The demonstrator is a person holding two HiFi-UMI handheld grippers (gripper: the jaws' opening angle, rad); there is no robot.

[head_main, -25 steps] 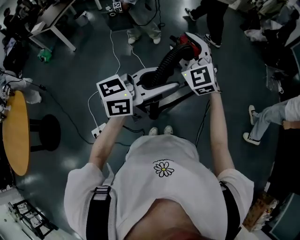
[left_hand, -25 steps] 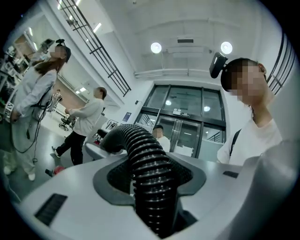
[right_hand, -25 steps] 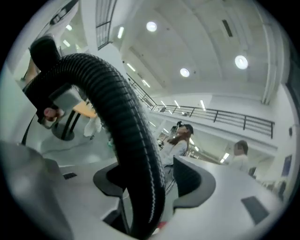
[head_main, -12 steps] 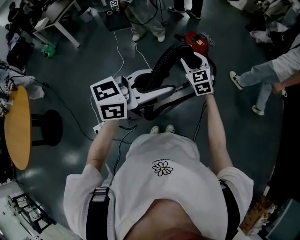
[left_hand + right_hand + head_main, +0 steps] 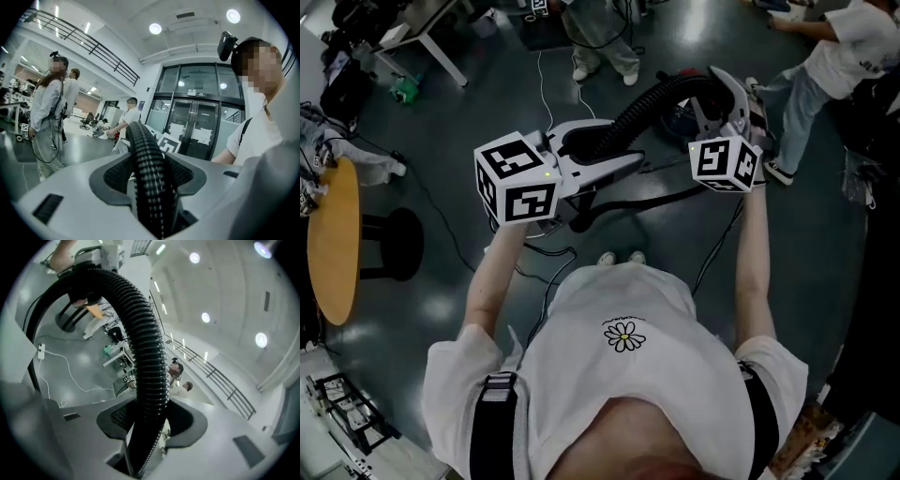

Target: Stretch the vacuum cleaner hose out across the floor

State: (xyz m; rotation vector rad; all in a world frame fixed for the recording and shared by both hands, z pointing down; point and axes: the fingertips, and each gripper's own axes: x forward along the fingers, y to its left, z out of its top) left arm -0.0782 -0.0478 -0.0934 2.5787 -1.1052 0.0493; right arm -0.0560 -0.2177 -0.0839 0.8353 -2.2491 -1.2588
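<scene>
The black ribbed vacuum hose (image 5: pixel 642 108) arches in the air between my two grippers in the head view. My left gripper (image 5: pixel 614 147) is shut on one stretch of it, at the left. In the left gripper view the hose (image 5: pixel 145 154) runs up between the padded jaws of that gripper (image 5: pixel 147 185). My right gripper (image 5: pixel 724 89) is shut on the hose at the arch's far right end. The right gripper view shows the hose (image 5: pixel 140 324) rising from the right gripper (image 5: pixel 150 425) and bending left. The cleaner's body is hidden.
A round wooden table (image 5: pixel 333 253) and a black stool (image 5: pixel 389 253) stand at the left. A white cable (image 5: pixel 539 84) and dark cords (image 5: pixel 666 197) trail over the grey floor. People stand at the top (image 5: pixel 600 37) and right (image 5: pixel 825 66).
My right gripper has moved right and away from the left one, drawing the hose into a longer arch. The left gripper has shifted slightly left. The red cleaner body has gone from view.
</scene>
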